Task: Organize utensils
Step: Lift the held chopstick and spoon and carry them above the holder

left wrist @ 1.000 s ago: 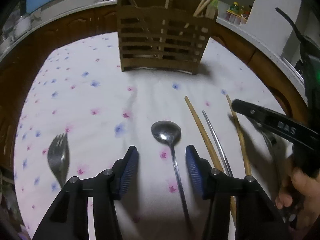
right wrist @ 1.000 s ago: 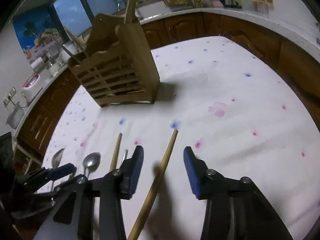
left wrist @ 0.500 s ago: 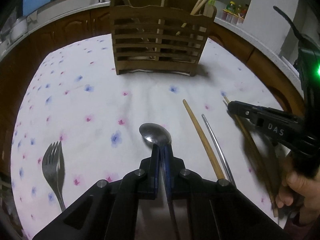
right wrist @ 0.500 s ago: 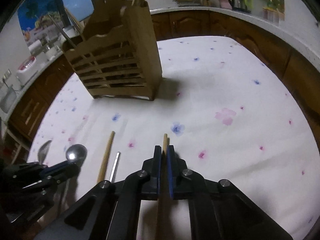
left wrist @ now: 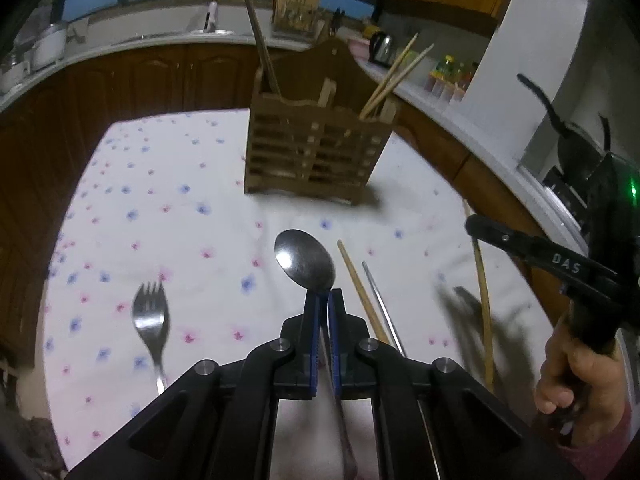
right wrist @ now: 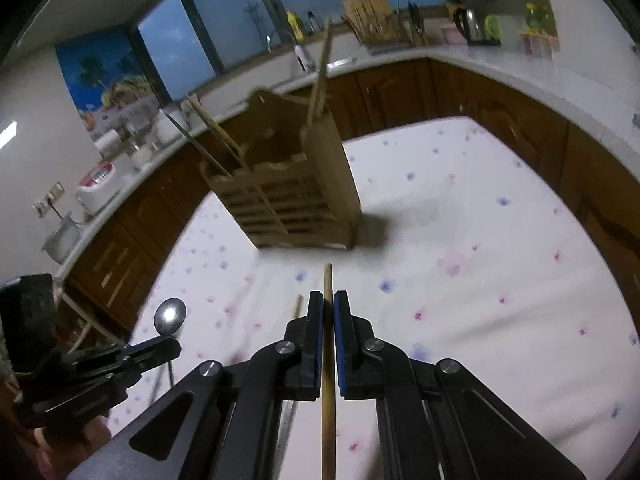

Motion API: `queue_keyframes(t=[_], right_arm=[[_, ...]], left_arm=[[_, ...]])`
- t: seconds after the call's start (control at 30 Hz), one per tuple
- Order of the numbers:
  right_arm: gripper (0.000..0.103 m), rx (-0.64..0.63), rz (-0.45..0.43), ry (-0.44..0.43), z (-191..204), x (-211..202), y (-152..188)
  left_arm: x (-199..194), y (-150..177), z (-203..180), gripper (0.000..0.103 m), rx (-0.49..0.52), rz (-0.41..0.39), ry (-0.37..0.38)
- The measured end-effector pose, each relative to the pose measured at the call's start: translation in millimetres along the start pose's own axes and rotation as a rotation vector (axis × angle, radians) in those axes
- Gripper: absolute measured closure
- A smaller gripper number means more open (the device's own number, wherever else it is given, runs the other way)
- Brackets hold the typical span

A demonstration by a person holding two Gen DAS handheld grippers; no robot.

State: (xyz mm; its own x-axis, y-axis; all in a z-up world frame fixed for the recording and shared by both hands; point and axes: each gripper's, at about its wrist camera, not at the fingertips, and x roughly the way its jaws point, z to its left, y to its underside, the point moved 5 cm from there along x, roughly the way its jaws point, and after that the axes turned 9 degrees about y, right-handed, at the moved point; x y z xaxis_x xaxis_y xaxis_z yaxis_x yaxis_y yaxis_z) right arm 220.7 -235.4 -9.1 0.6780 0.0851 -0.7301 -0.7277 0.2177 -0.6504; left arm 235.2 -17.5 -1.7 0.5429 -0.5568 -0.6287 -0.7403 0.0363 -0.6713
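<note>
Two utensils are being held off the cloth [left wrist: 208, 216] | spoon [left wrist: 306, 266] is being pinched at its neck by left gripper [left wrist: 324, 300] | chopstick [right wrist: 328, 280] is being pinched by right gripper [right wrist: 328, 300], tip aimed at holder [right wrist: 288, 200], presumably for slotting in.

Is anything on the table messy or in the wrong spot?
Yes. A fork, a wooden chopstick and a metal chopstick lie loose on the flowered cloth, outside the wooden holder. Nothing looks spilled or broken.
</note>
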Motion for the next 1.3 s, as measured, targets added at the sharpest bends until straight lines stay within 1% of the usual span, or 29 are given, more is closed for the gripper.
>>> queue_keyframes(t=[0.23,0.47,0.67,1.07,1.3], right_arm=[[0.098,0.012,-0.1,-0.034,8,-45,-15],[0.098,0.016,-0.212,-0.033,11,-84,-33],[0.098,0.014,-0.253,-0.04,13,-94,-43],[0.098,0.004,-0.28,-0.06,20,-96,-51],[0.098,0.002,-0.31,-0.066,22,-98,-64]], left_arm=[[-45,1,-10,0.102,0.011,-0.074,0.011],[-82,-3,-13,0.102,0.018,-0.144,0.022],[-100,-5,-12,0.102,0.025,-0.182,0.012],[-115,-16,-6,0.102,0.03,-0.229,-0.005],[-119,-34,-2,0.102,0.047,-0.268,-0.013]])
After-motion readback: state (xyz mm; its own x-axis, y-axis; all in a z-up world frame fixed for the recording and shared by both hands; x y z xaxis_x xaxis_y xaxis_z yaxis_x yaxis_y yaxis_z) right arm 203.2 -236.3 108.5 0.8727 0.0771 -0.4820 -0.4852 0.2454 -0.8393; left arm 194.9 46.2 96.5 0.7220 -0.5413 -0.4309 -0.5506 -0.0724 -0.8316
